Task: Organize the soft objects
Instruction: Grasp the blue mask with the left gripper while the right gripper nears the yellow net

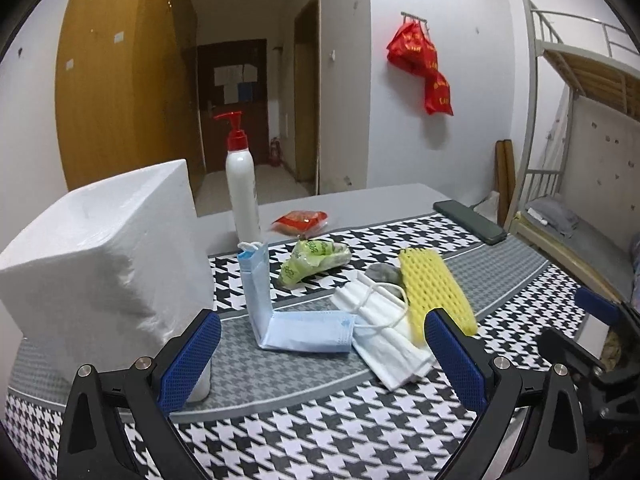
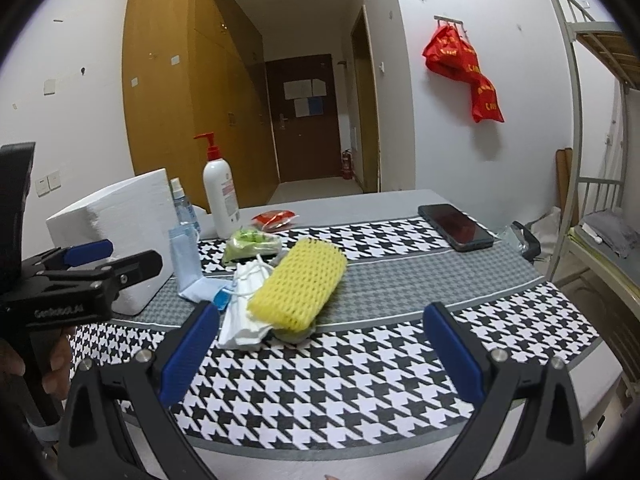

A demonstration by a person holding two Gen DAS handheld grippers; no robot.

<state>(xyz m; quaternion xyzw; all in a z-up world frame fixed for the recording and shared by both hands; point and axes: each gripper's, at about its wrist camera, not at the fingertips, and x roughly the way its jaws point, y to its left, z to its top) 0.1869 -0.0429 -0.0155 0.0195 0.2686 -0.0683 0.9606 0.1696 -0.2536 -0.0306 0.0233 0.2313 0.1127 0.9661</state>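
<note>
Both grippers hang spread wide with nothing between their blue-padded fingers: the left gripper faces the pile of soft things, and the right gripper hovers over the black-and-white houndstooth cloth on the worktop. In the left wrist view, a pale blue pleated face mask lies dead ahead at 12 o'clock, one half flat on the cloth and the other half folded upright. Touching it at 1 o'clock is a stack of white face masks with looped ear cords, and a yellow foam mesh sleeve rests on their far edge, partly over a small grey object. Behind these, at 12 o'clock, lies a green-printed plastic pouch, then a red crinkly packet farther back. A white foam block stands at 10 o'clock, with a white pump bottle with a red dispenser beyond it. A dark smartphone lies at 1 o'clock in the right wrist view, well apart from the pile. A hand grips the left tool's handle at 9 o'clock there.
</note>
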